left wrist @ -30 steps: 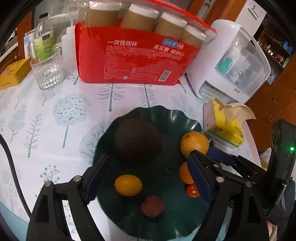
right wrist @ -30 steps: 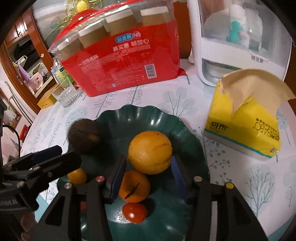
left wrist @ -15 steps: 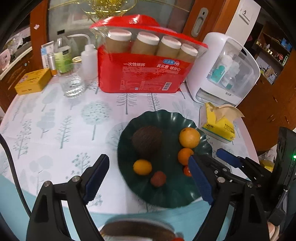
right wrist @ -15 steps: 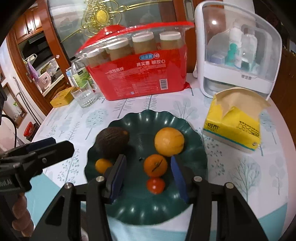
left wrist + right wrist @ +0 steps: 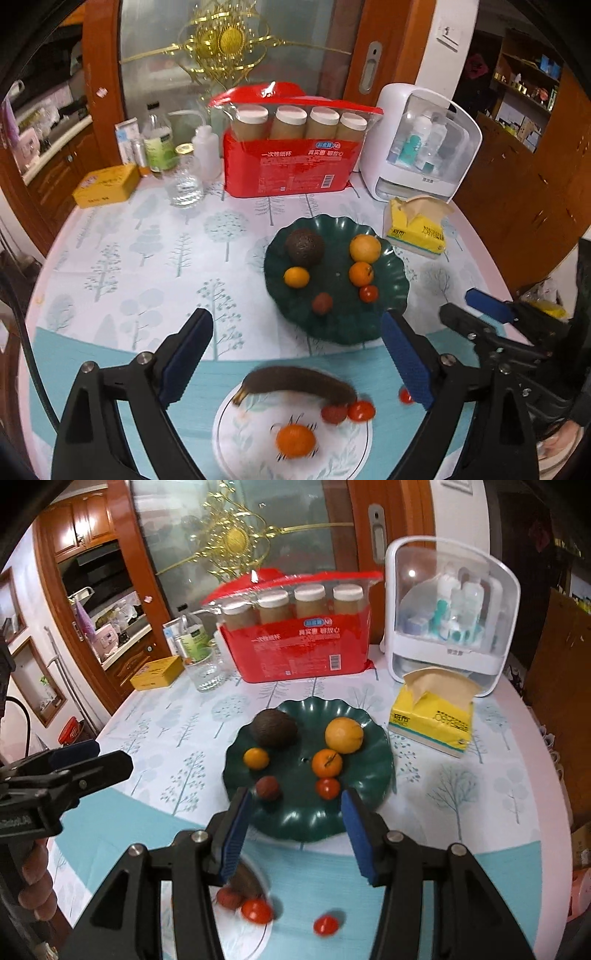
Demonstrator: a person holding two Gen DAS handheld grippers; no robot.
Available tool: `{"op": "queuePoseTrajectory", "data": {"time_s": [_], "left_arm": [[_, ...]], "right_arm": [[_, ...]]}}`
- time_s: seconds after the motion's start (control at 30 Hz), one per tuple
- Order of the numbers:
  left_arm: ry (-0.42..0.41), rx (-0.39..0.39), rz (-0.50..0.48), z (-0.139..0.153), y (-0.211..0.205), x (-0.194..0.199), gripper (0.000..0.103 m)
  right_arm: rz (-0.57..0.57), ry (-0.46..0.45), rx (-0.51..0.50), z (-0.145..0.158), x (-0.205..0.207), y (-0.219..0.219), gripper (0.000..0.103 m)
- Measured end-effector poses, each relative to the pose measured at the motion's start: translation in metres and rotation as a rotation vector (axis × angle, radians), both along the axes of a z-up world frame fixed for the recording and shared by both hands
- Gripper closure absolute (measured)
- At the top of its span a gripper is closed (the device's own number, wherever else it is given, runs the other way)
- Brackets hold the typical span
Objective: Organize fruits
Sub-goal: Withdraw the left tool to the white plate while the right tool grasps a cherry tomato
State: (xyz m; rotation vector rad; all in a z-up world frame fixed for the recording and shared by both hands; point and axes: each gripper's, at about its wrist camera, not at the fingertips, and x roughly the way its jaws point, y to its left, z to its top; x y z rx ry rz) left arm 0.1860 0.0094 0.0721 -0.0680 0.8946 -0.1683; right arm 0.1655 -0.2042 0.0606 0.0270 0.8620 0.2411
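Pulled back and up from the green plate [image 5: 397, 291], both grippers. Left gripper [image 5: 295, 354] wide open, empty; right gripper [image 5: 295, 834] open, empty too. Now revealed beneath the jaws: white plate [image 5: 236, 443] with banana [image 5: 295, 382], orange [image 5: 295, 440], tomatoes. Loose tomato [image 5: 326, 925] below right jaws, likely next to collect.

Green plate [image 5: 391, 295] holds 6 fruits — white plate [image 5: 236, 439] 4.

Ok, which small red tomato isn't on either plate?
The loose tomato on the teal tablecloth strip, right of the white plate. The others sit on that plate or on the green plate.
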Motion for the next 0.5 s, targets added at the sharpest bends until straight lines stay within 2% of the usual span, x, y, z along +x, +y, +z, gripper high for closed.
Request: {"op": "queuePoseTrajectory", "data": {"time_s": [0.2, 0.4, 0.5], "left_arm": [[-0.064, 0.036, 0.013, 0.006, 0.000, -0.047, 0.011], [-0.114, 0.102, 0.033, -0.007, -0.006, -0.082, 0.011], [-0.123, 0.088, 0.035, -0.013, -0.005, -0.092, 0.011]], "right_arm": [[0.020, -0.032, 0.018, 0.010, -0.045, 0.001, 0.052], [0.020, -0.055, 0.045, 0.001, -0.081, -0.002, 0.052], [0.007, -0.069, 0.054, -0.005, -0.093, -0.006, 0.052]]}}
